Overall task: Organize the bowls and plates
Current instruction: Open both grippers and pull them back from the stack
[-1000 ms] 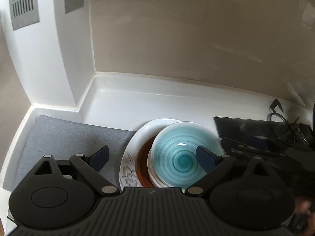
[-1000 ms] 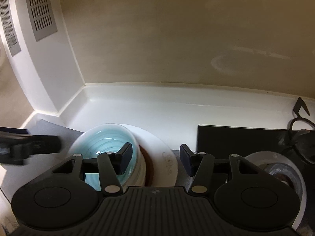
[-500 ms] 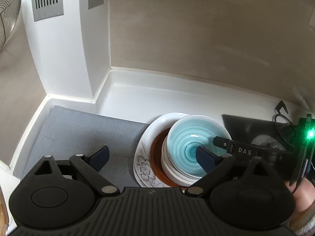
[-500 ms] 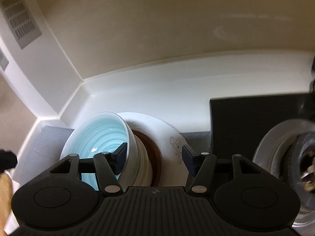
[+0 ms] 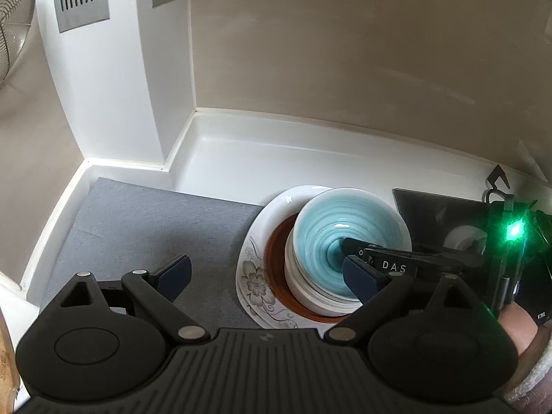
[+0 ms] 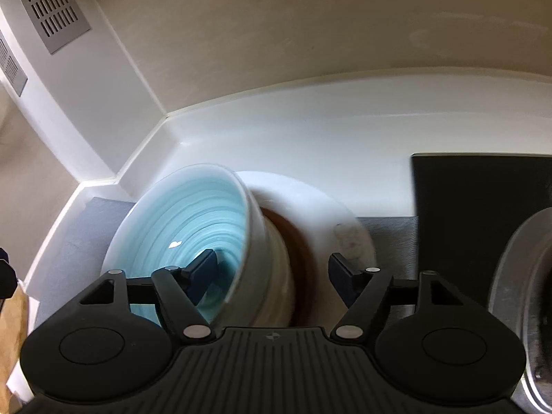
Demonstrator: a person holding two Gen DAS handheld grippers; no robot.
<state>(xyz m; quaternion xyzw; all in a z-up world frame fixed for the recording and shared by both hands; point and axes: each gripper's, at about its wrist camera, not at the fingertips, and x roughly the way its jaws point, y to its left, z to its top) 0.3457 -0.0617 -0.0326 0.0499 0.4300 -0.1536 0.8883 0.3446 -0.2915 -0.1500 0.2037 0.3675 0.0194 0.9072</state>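
Right wrist view, right gripper (image 6: 272, 272) jaws opening astride blue bowl (image 6: 193, 227) rim, seemingly untouching, left gripper (image 5: 267, 276) jaws spread, empty.

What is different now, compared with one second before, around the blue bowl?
The right claw came down over the glazed blue swirl bowl's rim, one finger inside and one outside; its jaws are opening and grip nothing. The left claw stayed open and empty. The bowl stack, brown plate and white floral plate stayed in place.
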